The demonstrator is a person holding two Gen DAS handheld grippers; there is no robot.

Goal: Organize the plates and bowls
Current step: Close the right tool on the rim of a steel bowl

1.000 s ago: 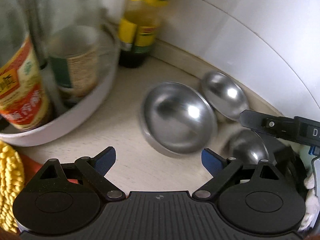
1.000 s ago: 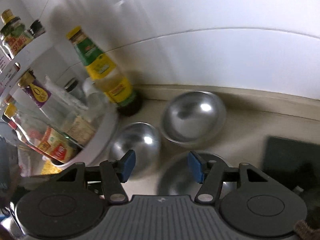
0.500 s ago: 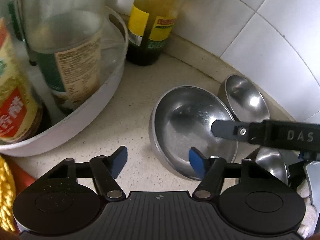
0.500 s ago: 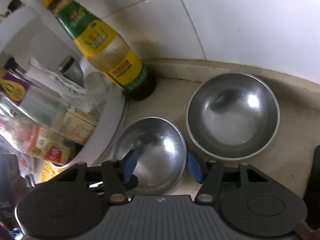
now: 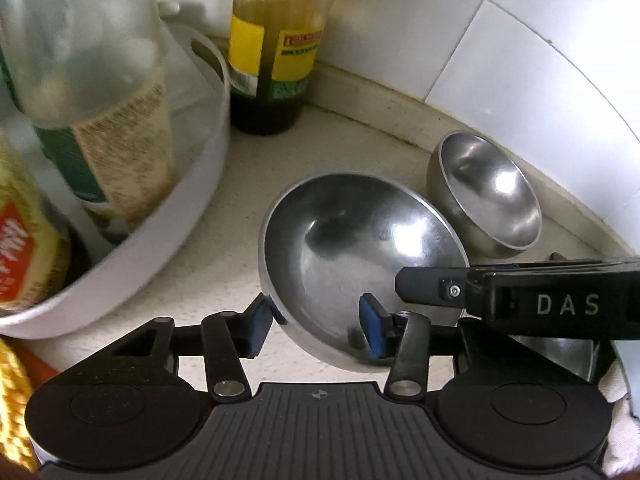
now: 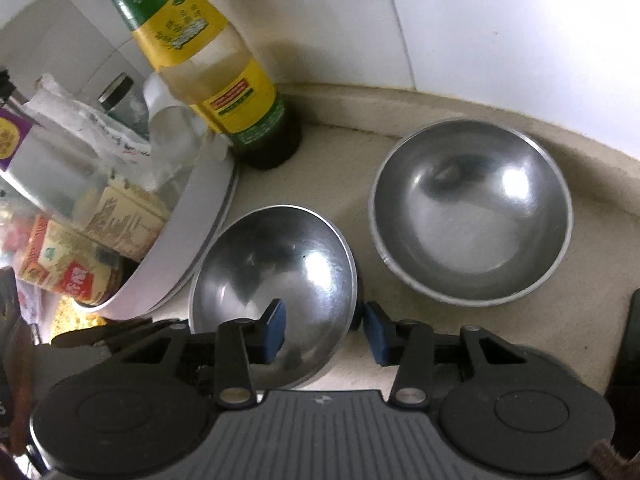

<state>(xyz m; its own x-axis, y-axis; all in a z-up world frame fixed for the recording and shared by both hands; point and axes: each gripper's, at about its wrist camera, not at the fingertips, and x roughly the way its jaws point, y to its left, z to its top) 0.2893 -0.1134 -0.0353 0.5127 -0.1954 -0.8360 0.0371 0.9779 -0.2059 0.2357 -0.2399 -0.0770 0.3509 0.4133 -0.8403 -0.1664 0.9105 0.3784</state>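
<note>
A wide steel bowl point(image 5: 360, 256) point(image 6: 276, 276) sits on the beige counter beside the white tray. My left gripper point(image 5: 315, 330) straddles its near-left rim, one blue pad outside the wall and one inside; the jaws are closing and a gap still shows. My right gripper point(image 6: 324, 330) straddles the same bowl's right rim, also closing with a gap left, and its finger point(image 5: 436, 290) reaches in from the right. A second steel bowl point(image 5: 488, 192) point(image 6: 472, 216) stands by the wall. Part of a third bowl point(image 5: 560, 356) shows under the right gripper.
A round white tray point(image 5: 180, 216) point(image 6: 192, 240) full of jars and bottles crowds the left. An oil bottle point(image 5: 276, 60) point(image 6: 224, 92) with a yellow label stands in the corner against the tiled wall. Something yellow and knobbly point(image 5: 12, 400) lies at the lower left.
Both grippers came down and closer to the bowl by the tray. The left jaws narrowed a lot and now bracket its rim; the right jaws narrowed around its right rim.
</note>
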